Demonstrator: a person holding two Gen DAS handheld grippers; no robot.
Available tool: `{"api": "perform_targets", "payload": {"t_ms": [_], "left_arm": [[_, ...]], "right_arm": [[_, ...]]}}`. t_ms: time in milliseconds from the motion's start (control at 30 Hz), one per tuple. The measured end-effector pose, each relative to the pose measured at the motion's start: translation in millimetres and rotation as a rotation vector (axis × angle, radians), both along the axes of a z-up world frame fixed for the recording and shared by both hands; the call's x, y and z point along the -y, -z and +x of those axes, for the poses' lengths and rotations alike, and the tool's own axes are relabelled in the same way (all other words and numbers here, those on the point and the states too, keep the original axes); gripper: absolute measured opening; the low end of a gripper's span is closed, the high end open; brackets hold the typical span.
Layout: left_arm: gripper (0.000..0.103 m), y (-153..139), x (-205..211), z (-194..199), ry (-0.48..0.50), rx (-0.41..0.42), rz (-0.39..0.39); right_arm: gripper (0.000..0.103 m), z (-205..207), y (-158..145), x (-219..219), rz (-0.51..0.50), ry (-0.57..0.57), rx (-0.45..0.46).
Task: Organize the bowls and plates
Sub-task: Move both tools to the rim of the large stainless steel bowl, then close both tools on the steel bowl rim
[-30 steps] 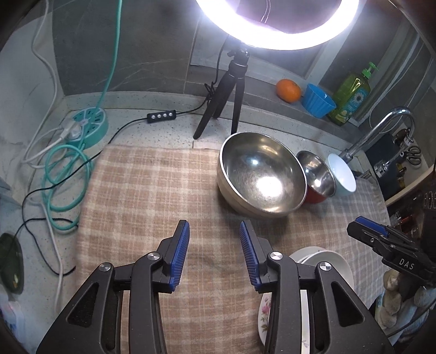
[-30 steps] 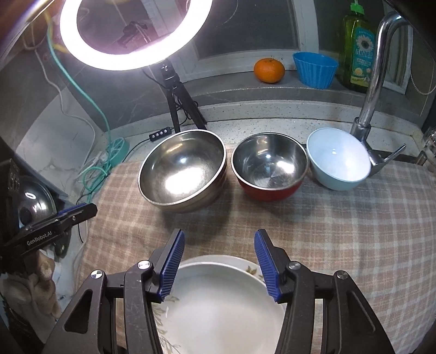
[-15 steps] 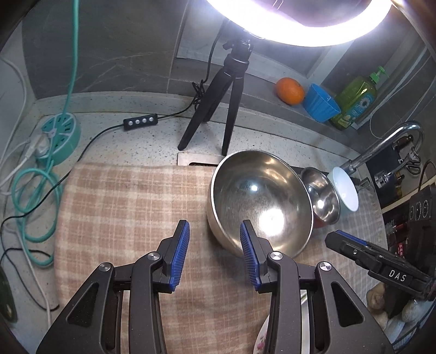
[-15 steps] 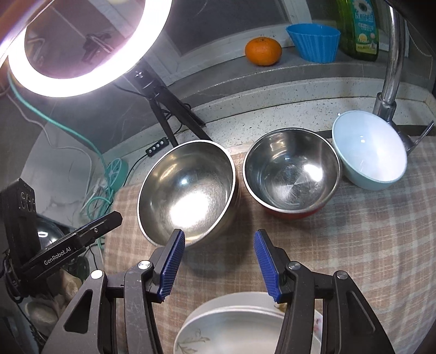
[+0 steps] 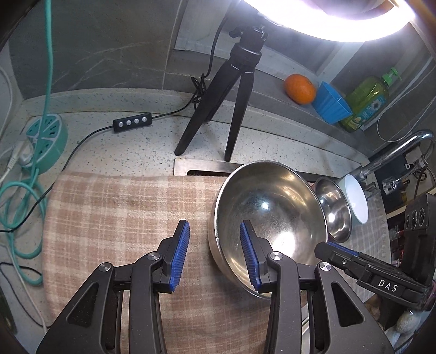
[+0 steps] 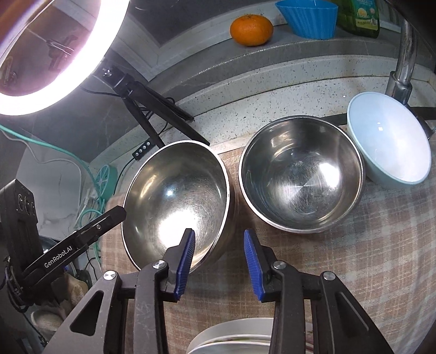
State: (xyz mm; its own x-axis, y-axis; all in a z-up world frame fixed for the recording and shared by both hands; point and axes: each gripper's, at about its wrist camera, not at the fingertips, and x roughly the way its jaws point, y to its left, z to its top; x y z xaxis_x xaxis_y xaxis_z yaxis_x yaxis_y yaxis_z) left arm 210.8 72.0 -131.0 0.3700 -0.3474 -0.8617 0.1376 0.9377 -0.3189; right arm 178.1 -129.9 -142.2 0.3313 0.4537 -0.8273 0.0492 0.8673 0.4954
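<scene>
A large steel bowl (image 5: 272, 209) (image 6: 177, 196) sits on the checked cloth. A smaller steel bowl with a red outside (image 6: 299, 177) (image 5: 335, 212) stands right of it, then a pale blue bowl (image 6: 389, 141) (image 5: 354, 201). My left gripper (image 5: 214, 253) is open, its jaws astride the large bowl's left rim. My right gripper (image 6: 219, 258) is open, its jaws astride the same bowl's near right rim. A stack of white plates (image 6: 234, 337) lies under the right gripper.
The checked cloth (image 5: 122, 212) covers the counter. A ring light tripod (image 5: 231, 89) stands behind the bowls. A tap (image 6: 403, 54), an orange (image 6: 250, 26), a blue cup (image 6: 308, 16), a soap bottle (image 5: 365, 100) and a teal power strip (image 5: 46, 136) with cables line the back.
Both grippers moved forward toward the large steel bowl and now straddle its rim on either side. The plates slid back out of most of the right view.
</scene>
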Motion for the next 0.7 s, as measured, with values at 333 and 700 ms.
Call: {"api": "perform_targets", "payload": {"t_ms": [333,700], "left_arm": [[0.022,9,5,5,0.014,-0.025,-0.001],[0.014,11,10,4,0.023,-0.017,0.013]], "right_arm": [[0.019,4,6,-1,-0.005,-0.014,-0.023],[0.017,7,5,-2,-0.015,-0.024,-0.022]]}}
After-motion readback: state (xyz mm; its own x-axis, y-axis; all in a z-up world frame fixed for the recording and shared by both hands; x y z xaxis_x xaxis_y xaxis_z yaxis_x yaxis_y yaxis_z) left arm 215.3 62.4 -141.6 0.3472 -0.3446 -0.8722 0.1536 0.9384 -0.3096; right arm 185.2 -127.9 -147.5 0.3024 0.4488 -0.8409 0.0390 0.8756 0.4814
